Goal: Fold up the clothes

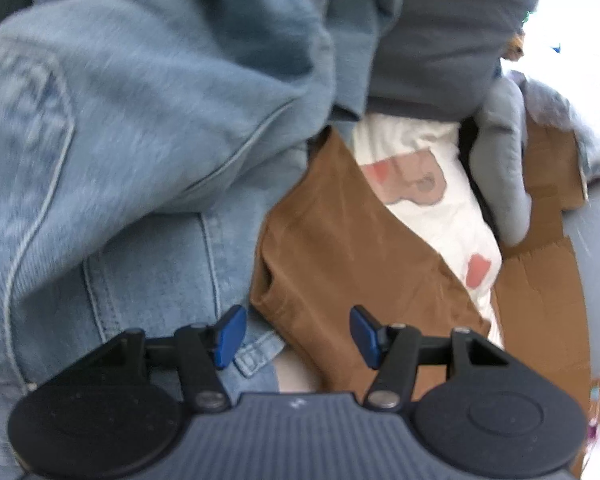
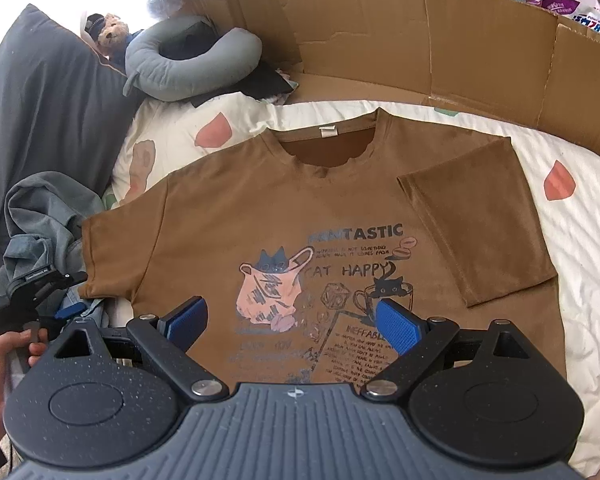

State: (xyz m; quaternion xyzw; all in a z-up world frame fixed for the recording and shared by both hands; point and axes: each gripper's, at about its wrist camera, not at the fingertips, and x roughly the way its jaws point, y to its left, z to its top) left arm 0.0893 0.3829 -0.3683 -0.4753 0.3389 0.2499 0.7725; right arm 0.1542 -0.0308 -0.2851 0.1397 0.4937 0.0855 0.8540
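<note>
A brown T-shirt (image 2: 300,208) with a cat print lies face up on the white bed sheet (image 2: 580,264). Its sleeve on the picture's right is folded inward over the chest. My right gripper (image 2: 294,324) hovers open over the lower part of the print, nothing between its blue pads. My left gripper (image 1: 298,336) is open at the shirt's other sleeve (image 1: 340,248), where it meets a heap of light blue jeans (image 1: 140,140). Its pads stand apart above the sleeve edge and a denim belt loop, pressing on neither.
A grey neck pillow (image 2: 188,64), a teddy bear (image 2: 110,36) and a dark grey pillow (image 2: 40,92) lie at the bed's head. Flattened cardboard (image 2: 420,52) stands behind the shirt. Grey and denim clothes (image 2: 40,220) are piled left of it. A hand (image 2: 0,360) holds the left tool.
</note>
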